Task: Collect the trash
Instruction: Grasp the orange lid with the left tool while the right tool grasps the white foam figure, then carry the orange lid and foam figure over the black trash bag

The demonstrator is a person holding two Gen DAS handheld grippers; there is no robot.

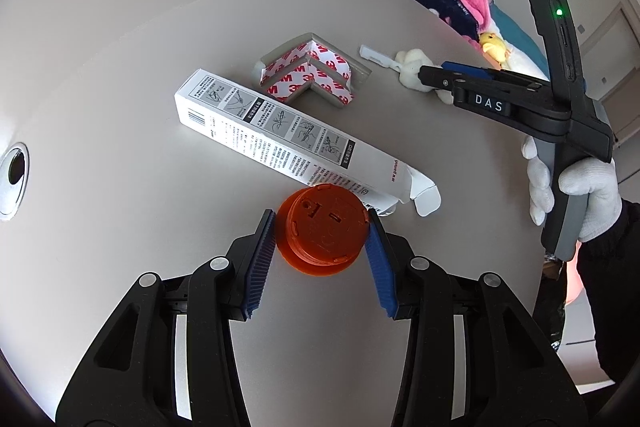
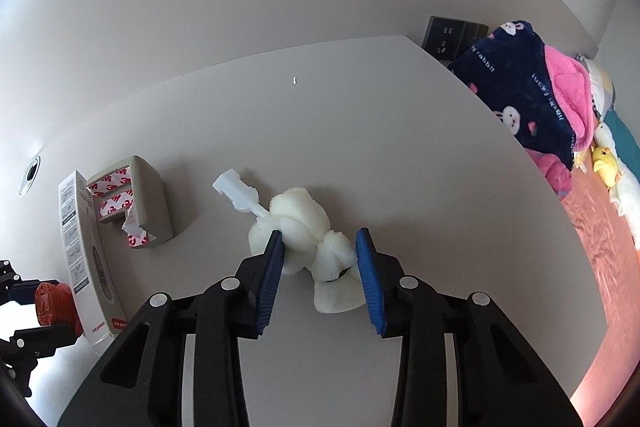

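An orange plastic lid (image 1: 322, 229) lies on the white table (image 1: 120, 207), and my left gripper (image 1: 321, 227) is open around it, pads at its two sides with small gaps. It also shows in the right wrist view (image 2: 50, 303). A white foam sponge head with a white plastic stem (image 2: 304, 231) lies further right; my right gripper (image 2: 319, 241) is open around it, left pad touching the foam. A long white printed carton (image 1: 280, 139) lies behind the lid. A grey corner guard with red-and-white 3M tape backing (image 1: 312, 73) sits beyond it.
A round cable hole (image 1: 16, 171) is in the table at the left. The table's right edge runs beside a bed with a dark blue and pink blanket (image 2: 532, 95) and a yellow duck toy (image 2: 606, 163). A wall socket (image 2: 452, 37) sits behind the table corner.
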